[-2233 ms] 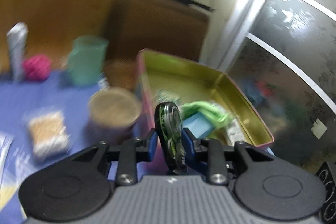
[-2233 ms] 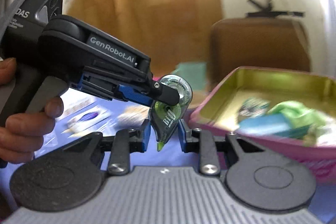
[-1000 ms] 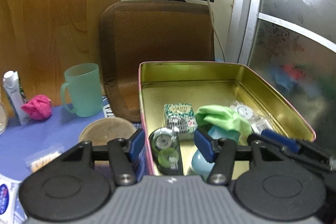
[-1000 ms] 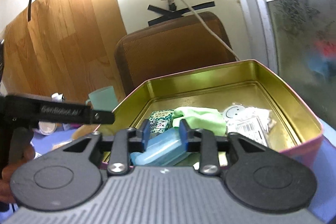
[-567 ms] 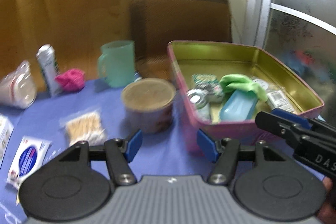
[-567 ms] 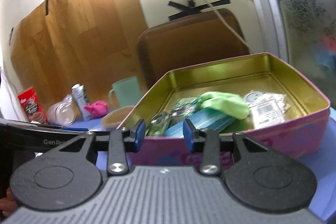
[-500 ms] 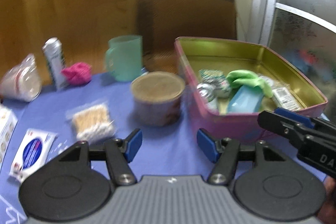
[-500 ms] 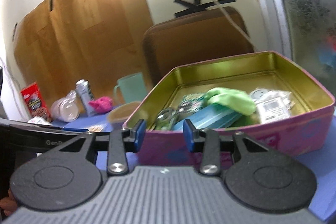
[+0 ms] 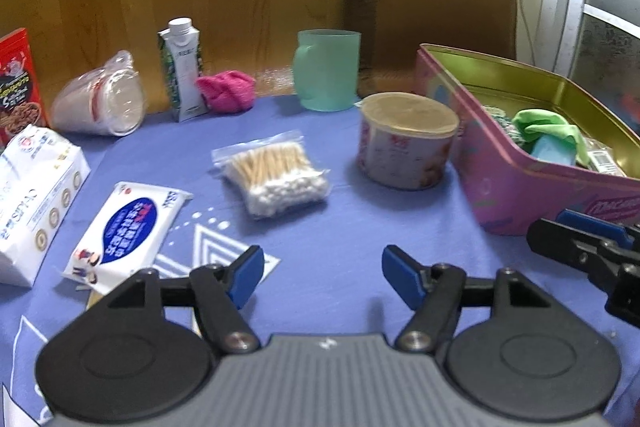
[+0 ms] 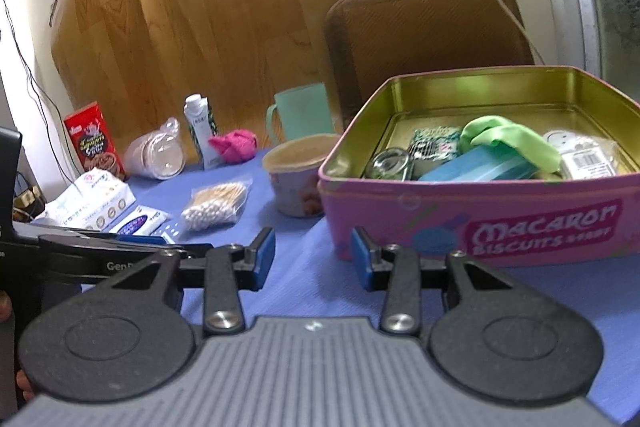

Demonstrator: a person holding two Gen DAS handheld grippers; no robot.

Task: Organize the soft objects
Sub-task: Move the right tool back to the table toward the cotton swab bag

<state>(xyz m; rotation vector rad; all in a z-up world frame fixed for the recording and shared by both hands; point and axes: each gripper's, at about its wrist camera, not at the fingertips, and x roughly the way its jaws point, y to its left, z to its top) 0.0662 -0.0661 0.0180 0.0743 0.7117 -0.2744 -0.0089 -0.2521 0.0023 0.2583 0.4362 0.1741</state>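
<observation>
A pink biscuit tin (image 10: 500, 223) stands open at the right of the blue cloth; it also shows in the left wrist view (image 9: 520, 195). Inside lie a green cloth (image 10: 508, 137), a blue case (image 10: 480, 167), a correction-tape roller (image 10: 390, 165) and small packets. A pink knitted cloth (image 9: 227, 91) lies at the back by a carton. A bag of cotton swabs (image 9: 276, 173) and a wipes pack (image 9: 128, 227) lie on the cloth. My left gripper (image 9: 323, 277) is open and empty above the cloth. My right gripper (image 10: 313, 257) is open and empty in front of the tin.
A lidded paper tub (image 9: 406, 139) stands left of the tin. A green mug (image 9: 326, 69), a drink carton (image 9: 182, 67), a plastic cup bag (image 9: 100, 99), a red box (image 9: 18, 83) and a tissue pack (image 9: 32, 195) stand around. A brown cushion (image 9: 432, 15) leans at the back.
My left gripper let go of the correction-tape roller into the tin. Both grippers have drawn back from the tin and toward the left, empty, and the right one has opened wider.
</observation>
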